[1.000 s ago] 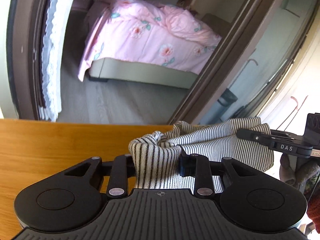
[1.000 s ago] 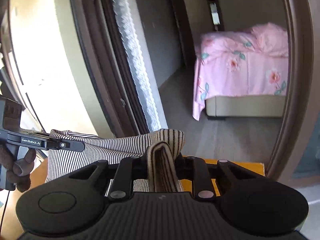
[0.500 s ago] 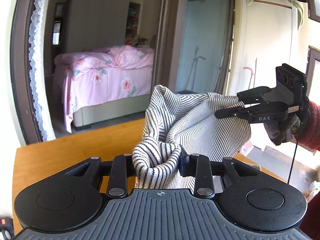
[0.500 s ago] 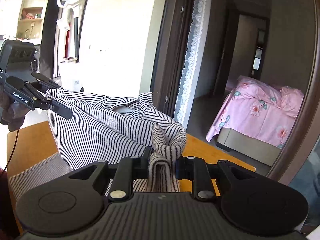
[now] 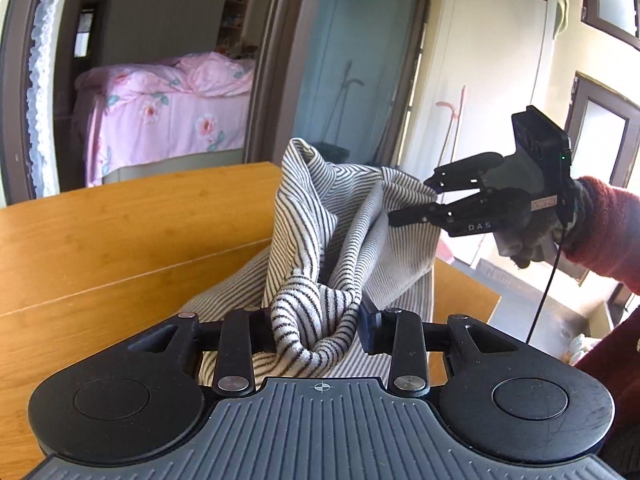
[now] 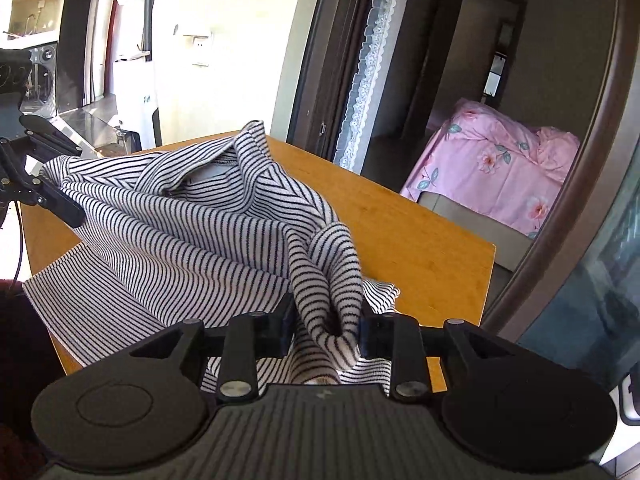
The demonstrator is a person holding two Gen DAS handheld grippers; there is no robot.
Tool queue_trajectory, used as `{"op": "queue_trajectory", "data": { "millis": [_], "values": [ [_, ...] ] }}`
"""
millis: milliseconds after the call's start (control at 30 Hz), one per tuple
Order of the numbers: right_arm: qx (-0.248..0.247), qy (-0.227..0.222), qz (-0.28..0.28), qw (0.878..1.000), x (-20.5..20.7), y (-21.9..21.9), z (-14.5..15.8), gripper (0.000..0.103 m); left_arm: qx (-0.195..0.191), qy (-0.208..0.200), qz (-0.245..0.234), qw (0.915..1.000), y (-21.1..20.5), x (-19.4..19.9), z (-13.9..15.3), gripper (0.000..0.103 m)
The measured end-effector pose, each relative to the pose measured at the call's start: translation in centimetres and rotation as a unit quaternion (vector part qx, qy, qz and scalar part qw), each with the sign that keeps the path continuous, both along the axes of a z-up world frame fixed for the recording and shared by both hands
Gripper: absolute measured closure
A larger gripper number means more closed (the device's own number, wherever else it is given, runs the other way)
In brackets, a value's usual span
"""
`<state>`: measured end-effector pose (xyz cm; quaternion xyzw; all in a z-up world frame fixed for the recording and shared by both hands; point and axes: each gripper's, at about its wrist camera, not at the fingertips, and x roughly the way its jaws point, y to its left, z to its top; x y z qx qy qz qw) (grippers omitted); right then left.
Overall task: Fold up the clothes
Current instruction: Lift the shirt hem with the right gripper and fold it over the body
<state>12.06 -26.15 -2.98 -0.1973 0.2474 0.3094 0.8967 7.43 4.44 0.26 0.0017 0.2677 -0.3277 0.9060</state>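
Striped in black and white, a knit shirt is held up in a loose bundle above a wooden bench, with its lower part spread flat on the bench top. A collar opening is seen near the top of the bundle in the right wrist view. One bunched fold is gripped between the fingers of the left tool, another between those of the right tool; the jaws of both have just been opening, with cloth between them. A bed with a pink floral cover is seen through a doorway.
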Motion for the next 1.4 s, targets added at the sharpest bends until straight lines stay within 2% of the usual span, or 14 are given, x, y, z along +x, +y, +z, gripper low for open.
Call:
{"op": "queue_trajectory", "data": {
  "millis": [200,300,400,600,733,800,900,1000,1167,1267,1300,1333,1367,1400],
  "values": [
    [-0.009,0.046,-0.034,0.998,-1.1,-1.7,-0.1,0.057,0.010,0.025,-0.017,0.9995,0.3,-0.8,-0.4,0.058],
    [0.074,0.113,-0.100,0.986,-1.1,-4.2,0.9,0.046,-0.014,0.055,-0.001,0.9984,1.7,-1.0,0.3,0.046],
    [0.190,0.190,-0.162,0.950,-0.9,-7.4,1.7,0.034,-0.042,0.087,0.018,0.9952,3.3,-1.1,1.0,0.027],
    [0.340,0.279,-0.217,0.871,0.0,-10.8,1.0,0.023,-0.128,0.209,0.049,0.9683,5.4,0.6,-0.5,0.017],
    [0.322,0.268,-0.216,0.882,0.9,-9.4,-0.1,0.022,-0.200,0.296,0.066,0.9317,6.2,2.1,-3.4,0.014],
    [0.294,0.260,-0.209,0.896,1.2,-8.2,-0.6,0.022,-0.204,0.316,0.079,0.9231,6.1,2.5,-4.6,0.015],
    [0.240,0.248,-0.198,0.917,0.7,-6.8,-0.9,0.024,-0.190,0.308,0.084,0.9286,6.3,2.2,-4.5,0.015],
    [0.250,0.271,-0.212,0.905,0.1,-7.9,-1.3,0.024,-0.169,0.297,0.084,0.9360,6.8,1.4,-3.7,0.014],
    [0.317,0.364,-0.250,0.839,0.5,-9.4,-3.5,0.024,-0.161,0.329,0.065,0.9283,5.7,1.6,-4.8,0.014],
    [0.335,0.423,-0.264,0.800,1.3,-9.1,-5.4,0.025,-0.137,0.319,0.050,0.9366,4.3,1.8,-4.7,0.014],
    [0.332,0.422,-0.266,0.800,1.6,-8.6,-5.7,0.028,-0.131,0.309,0.046,0.9411,4.0,1.7,-4.3,0.014],
    [0.325,0.412,-0.265,0.809,2.0,-7.9,-5.6,0.049,-0.126,0.297,0.040,0.9457,3.8,1.7,-3.9,0.014],
    [0.315,0.396,-0.262,0.822,2.4,-7.2,-5.2,0.068,-0.121,0.285,0.035,0.9500,3.6,1.6,-3.5,0.013],
    [0.302,0.372,-0.254,0.840,2.8,-6.2,-4.4,0.071,-0.117,0.273,0.031,0.9544,3.5,1.5,-3.1,0.012]
  ]
}}
